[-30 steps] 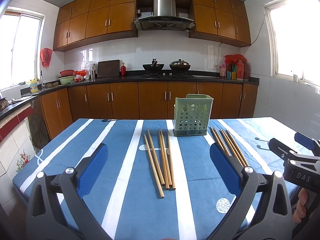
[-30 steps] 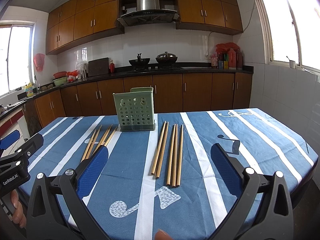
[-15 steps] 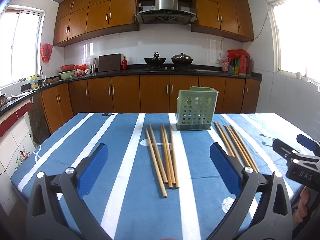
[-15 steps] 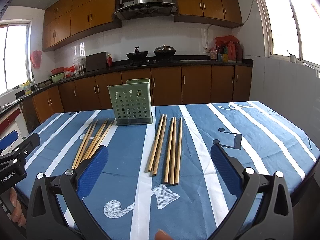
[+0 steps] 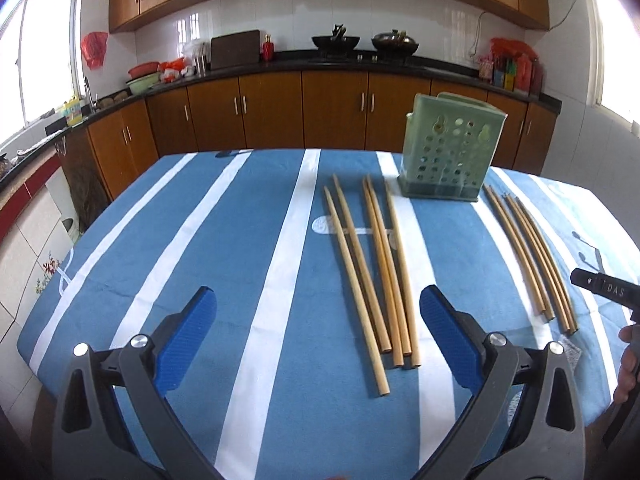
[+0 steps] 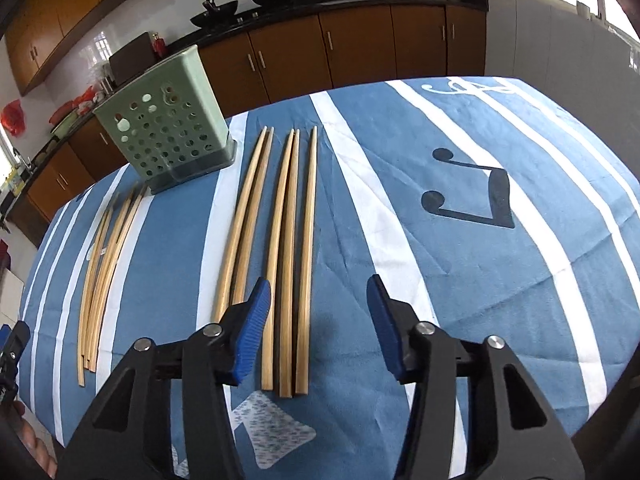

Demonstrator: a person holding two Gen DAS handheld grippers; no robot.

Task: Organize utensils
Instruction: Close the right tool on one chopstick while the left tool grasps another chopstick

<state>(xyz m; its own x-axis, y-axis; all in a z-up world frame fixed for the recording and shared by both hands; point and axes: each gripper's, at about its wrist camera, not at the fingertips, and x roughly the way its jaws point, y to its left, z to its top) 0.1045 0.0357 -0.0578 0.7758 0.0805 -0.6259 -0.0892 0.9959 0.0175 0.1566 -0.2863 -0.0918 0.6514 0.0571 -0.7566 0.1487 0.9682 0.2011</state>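
Chopsticks [image 6: 290, 264] under right gripper [image 6: 318, 320] — fingers just narrowing, gripping nothing, left gripper [image 5: 316, 332] released — bare tablecloth [image 5: 224, 264] beneath.

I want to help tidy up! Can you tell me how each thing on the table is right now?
Green holder: upright, no chopsticks in it.
Right chopstick group: flat on cloth, side by side.
Left chopstick group: flat on cloth.
Left gripper: open, empty.
Right gripper: open, just been closing, over chopstick ends.

Bright daylight — windows [image 5: 48, 40] blown out, fisheye-bent edges, corners dark.
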